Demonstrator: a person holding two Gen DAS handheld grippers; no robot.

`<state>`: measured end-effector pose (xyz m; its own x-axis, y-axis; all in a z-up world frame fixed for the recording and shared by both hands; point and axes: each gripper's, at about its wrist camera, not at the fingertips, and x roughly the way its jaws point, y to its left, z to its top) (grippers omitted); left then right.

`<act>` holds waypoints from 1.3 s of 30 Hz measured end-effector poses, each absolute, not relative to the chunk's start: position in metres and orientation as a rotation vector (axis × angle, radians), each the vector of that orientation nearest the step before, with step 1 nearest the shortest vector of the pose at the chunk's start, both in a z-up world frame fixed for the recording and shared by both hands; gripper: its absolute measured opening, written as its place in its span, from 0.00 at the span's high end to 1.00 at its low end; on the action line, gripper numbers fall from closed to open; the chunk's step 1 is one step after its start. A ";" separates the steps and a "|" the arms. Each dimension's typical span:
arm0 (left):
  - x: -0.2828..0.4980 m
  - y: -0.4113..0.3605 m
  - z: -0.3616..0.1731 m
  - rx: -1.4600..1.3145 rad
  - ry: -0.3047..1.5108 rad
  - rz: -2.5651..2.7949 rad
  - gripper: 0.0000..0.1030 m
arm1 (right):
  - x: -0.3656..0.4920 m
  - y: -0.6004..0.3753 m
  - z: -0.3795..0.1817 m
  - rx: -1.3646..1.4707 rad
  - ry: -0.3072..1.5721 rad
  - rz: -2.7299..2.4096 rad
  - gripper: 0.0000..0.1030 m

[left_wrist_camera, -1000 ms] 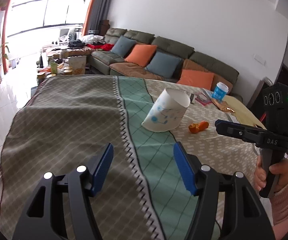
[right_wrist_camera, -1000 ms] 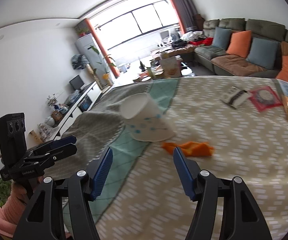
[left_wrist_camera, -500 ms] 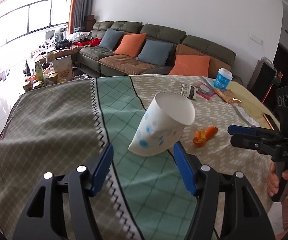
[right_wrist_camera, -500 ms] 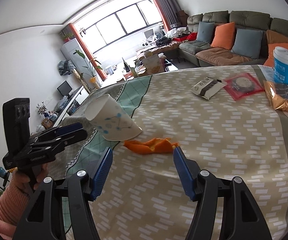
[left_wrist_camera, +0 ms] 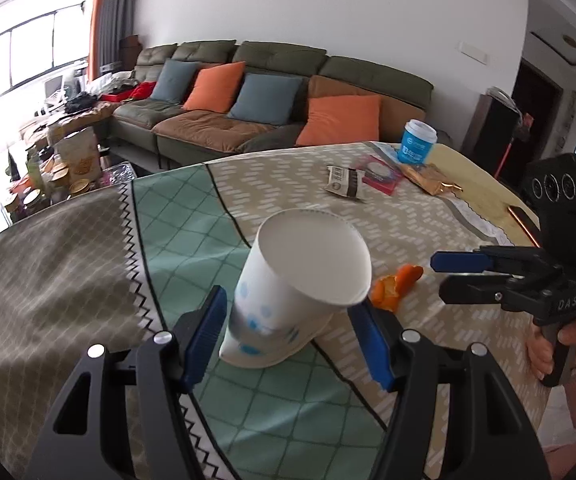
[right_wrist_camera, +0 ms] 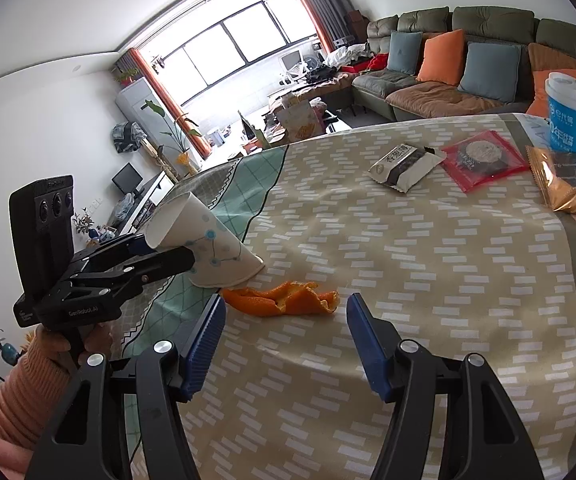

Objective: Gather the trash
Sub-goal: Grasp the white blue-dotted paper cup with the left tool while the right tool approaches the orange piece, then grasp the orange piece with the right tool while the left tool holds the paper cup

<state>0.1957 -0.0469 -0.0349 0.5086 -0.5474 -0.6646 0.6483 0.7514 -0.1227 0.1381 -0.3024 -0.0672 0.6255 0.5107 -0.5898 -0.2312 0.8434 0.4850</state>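
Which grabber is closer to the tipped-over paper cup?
Left. The left hand-held gripper has its open jaws either side of the paper cup; the right hand-held gripper sits by the orange peel.

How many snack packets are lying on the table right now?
3, grouped at the far end: a white-and-black packet, a red packet beside it, and a gold packet by the blue cup.

Your left gripper (left_wrist_camera: 288,332) and right gripper (right_wrist_camera: 283,332) are showing black frames, blue ribbed pads and silver round screws. Each black camera block is carrying three round lenses. Your hands (right_wrist_camera: 87,340) are wearing salmon-pink knitted sleeves (right_wrist_camera: 15,392).
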 end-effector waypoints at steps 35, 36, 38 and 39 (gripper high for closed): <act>0.128 0.042 -0.032 -0.084 0.775 -0.560 0.64 | 0.156 -0.282 -0.073 0.348 0.834 0.416 0.90; 0.126 0.045 -0.032 -0.093 0.774 -0.556 0.64 | 0.156 -0.280 -0.072 0.351 0.826 0.423 0.91; 0.121 0.053 -0.031 -0.105 0.770 -0.543 0.64 | 0.153 -0.279 -0.070 0.354 0.817 0.428 0.93; 0.118 0.056 -0.031 -0.111 0.767 -0.533 0.64 | 0.151 -0.278 -0.069 0.360 0.809 0.433 0.93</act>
